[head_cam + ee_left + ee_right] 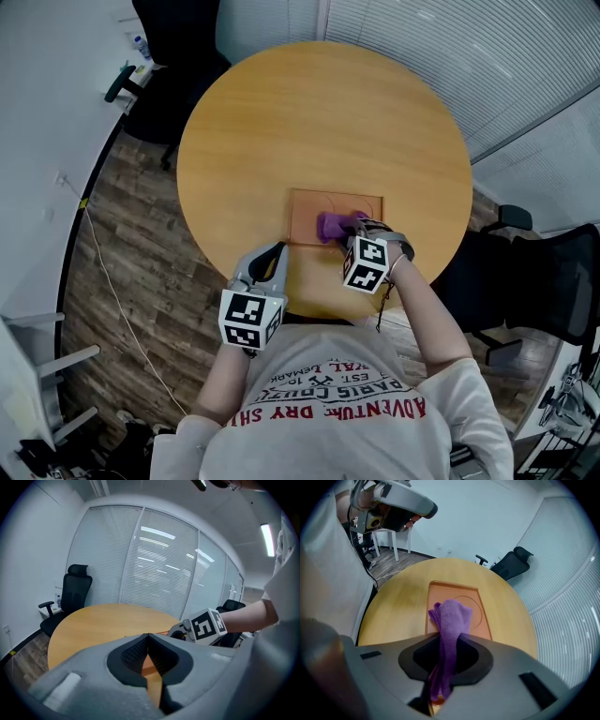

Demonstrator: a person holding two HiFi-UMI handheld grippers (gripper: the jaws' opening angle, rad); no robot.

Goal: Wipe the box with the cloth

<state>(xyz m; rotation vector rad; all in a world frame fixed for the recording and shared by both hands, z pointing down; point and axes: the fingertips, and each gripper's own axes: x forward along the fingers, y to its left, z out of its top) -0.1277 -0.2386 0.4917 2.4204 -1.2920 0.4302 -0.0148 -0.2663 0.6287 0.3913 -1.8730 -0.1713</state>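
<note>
1. Right gripper [351,226] [449,641]; jaws are closed on a purple cloth, which is pinched between them; the tool is held over the box's near edge, right of its middle.
2. Left gripper [278,248] [148,637]; jaws are brought together at the tips, nothing is held between them; it is placed just beside the box's near-left corner, and no contact with the box is seen.
3. Cloth [331,227] [452,616]; purple, fleecy, folded into a bunch; its free end is pushed out past the jaw tips and is seen over the box's top by the near edge; how firmly it is pressed down cannot be told.
4. Box [309,208] [450,590]; flat, orange-brown, rectangular; a circle is outlined on its top.
5. Table [319,122] [93,620] [403,602]; round, light wood; the box is carried on it, on the half nearest the person.
6. Black office chair [173,56] [75,592] [511,562]; stood well beyond the box, at the table's far-left rim.
7. Two further black chairs [553,272]; stood to the right of the box, off the table.
8. Slatted blinds [450,47] [154,573]; hung far beyond the box.
9. Wood-plank floor [141,253]; left of the box; a pale cable [112,300] is trailed across it.
</note>
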